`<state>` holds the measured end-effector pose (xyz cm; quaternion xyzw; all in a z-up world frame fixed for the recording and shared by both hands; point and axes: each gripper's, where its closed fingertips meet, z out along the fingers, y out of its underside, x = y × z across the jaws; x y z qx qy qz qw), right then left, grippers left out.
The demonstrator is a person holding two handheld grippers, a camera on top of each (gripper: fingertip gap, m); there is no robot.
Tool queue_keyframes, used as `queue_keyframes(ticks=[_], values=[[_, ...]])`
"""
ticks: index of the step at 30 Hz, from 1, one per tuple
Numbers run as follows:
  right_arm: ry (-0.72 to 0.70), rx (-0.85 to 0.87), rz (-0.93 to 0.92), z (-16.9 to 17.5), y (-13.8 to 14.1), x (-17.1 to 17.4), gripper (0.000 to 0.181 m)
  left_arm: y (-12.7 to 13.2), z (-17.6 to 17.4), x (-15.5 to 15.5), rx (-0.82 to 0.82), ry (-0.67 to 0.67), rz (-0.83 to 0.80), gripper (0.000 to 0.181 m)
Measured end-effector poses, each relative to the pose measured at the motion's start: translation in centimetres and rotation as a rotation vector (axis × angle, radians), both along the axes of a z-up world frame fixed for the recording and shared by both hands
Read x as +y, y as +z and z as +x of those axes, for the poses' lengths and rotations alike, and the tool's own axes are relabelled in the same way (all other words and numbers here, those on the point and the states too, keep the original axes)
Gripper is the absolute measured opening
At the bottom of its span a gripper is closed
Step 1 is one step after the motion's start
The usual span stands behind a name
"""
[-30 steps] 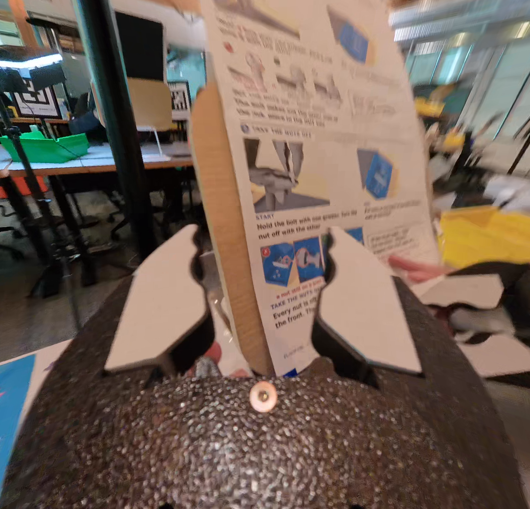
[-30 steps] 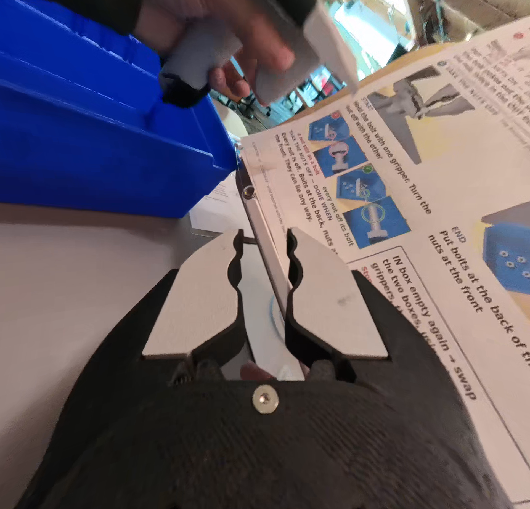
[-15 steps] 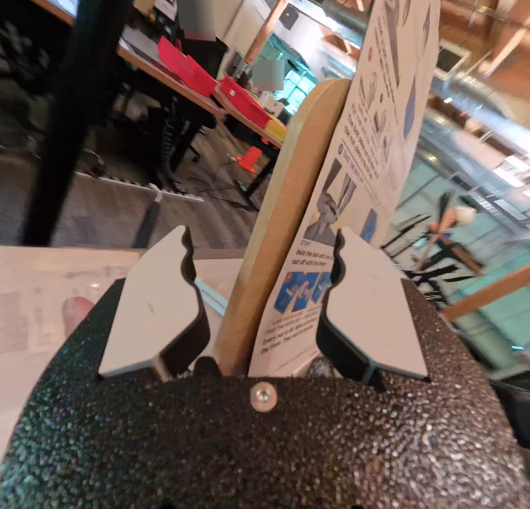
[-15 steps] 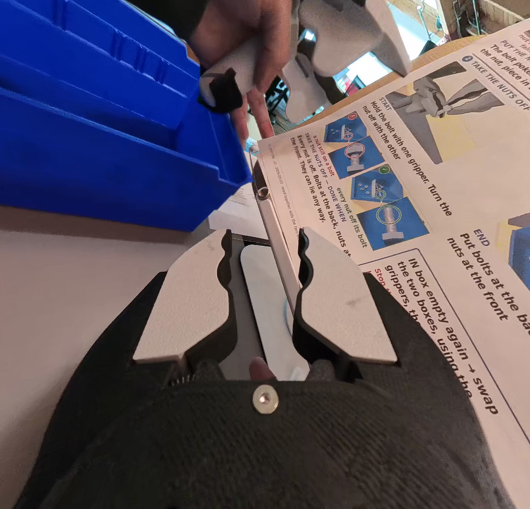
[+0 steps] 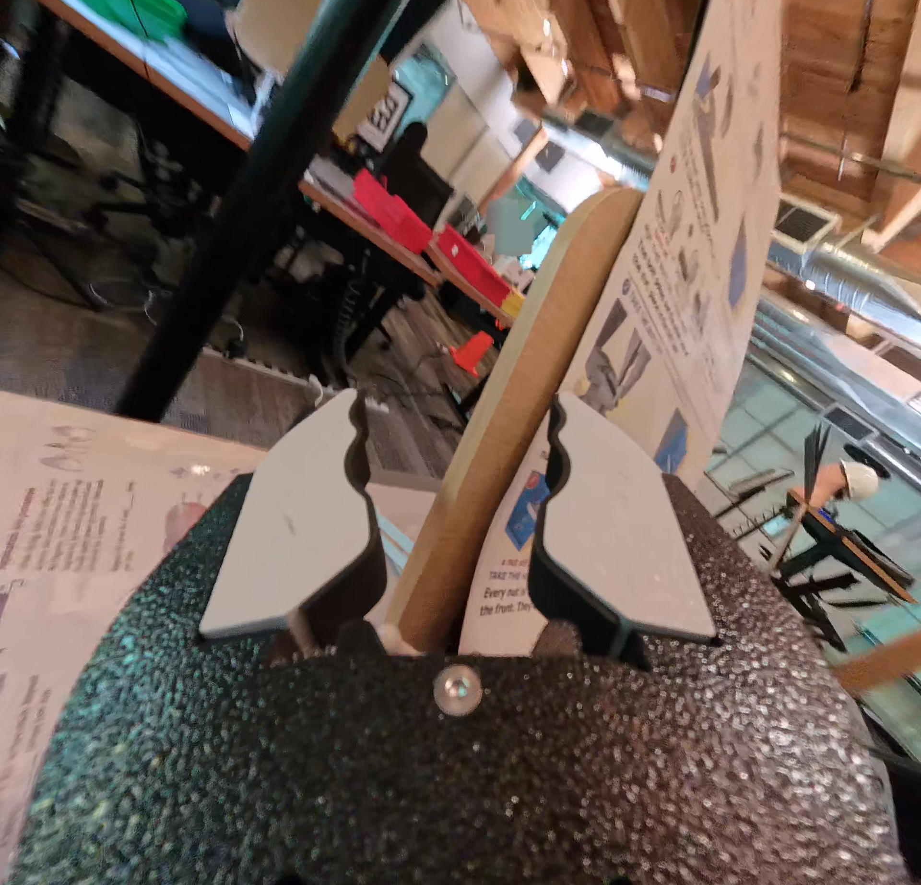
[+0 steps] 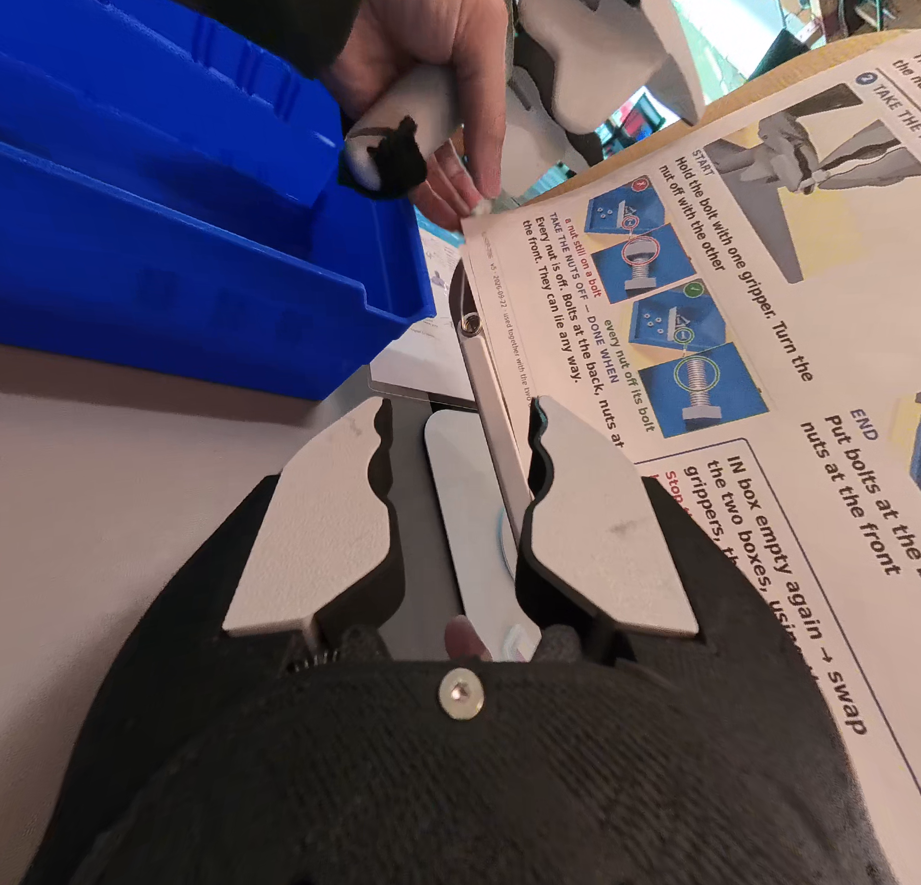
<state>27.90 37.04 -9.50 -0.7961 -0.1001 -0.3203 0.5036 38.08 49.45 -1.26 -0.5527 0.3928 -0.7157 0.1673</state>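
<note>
**Two claws straddling a clipboard**

The left claw (image 5: pixel 456 402) stands with its jaws apart. The brown clipboard (image 5: pixel 498 462) rises edge-on through the gap, and the printed sheet (image 5: pixel 697 213) peels away from the board on its right-hand side. We see no clamping: a clear gap lies on the board's left, and the sheet runs just beside the other finger.

The right claw (image 6: pixel 462 405) is likewise spread, gripping nothing. The board's metal clip bar (image 6: pixel 491 412) runs between its fingers, close against the right one. A hand (image 6: pixel 433 28) holding the other claw's handle pinches the sheet's near corner. The blue bin (image 6: pixel 174 262) sits on the tabletop (image 6: pixel 99 462) to the left, near the board's corner.

Risks, as we judge them:
- The board seems to be steadied by bare fingers, not by either claw, so it could tip or slide out of both gaps.
- The lifted sheet could crease or pull from under the clip if the pinch tugs sideways.
- The board's corner might knock the bin.

Against the frames half a second earlier, the left claw's gap has narrowed a little and the board now sits nearer its right finger. The right claw's spread is about the same (perhaps marginally wider). The hand's fingers have come down onto the sheet's corner.
</note>
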Motion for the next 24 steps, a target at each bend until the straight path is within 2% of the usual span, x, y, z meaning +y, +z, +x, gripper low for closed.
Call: queue_keyframes(ticks=[3, 5, 8, 12, 14, 16, 21, 24], values=[[0.003, -0.002, -0.028, -0.1, -0.3, 0.1, 0.056, 2.0, -0.9, 0.7, -0.145, 0.121, -0.033, 0.069], [-0.005, 0.004, -0.039, -0.1, -0.4, 0.2, 0.057, 2.9, -1.2, 1.0, -0.211, 0.191, -0.052, 0.076], [-0.022, 0.021, -0.062, 0.0, -0.6, 0.3, 0.061, 2.4, -0.7, 1.2, -0.202, 0.210, -0.070, 0.081], [-0.080, 0.028, -0.129, 1.0, -1.3, -0.4, 0.066, 2.4, -1.2, 2.6, -0.254, 0.195, -0.282, 0.083], [-0.091, 0.040, -0.142, 1.6, -1.8, -0.8, 0.071, 2.6, -1.7, 2.4, -0.295, 0.168, -0.297, 0.089], [-0.091, 0.067, -0.096, 1.6, -1.4, -0.7, 0.070, 2.7, -1.6, 1.3, -0.290, 0.123, -0.218, 0.104], [-0.096, 0.070, -0.067, 1.8, -1.2, -0.6, 0.068, 0.1, 1.1, 0.2, 0.008, 0.212, 0.141, 0.086], [-0.086, 0.076, -0.059, 1.8, -1.2, -0.6, 0.069, 0.1, 1.0, 0.5, 0.041, 0.292, 0.246, 0.102]])
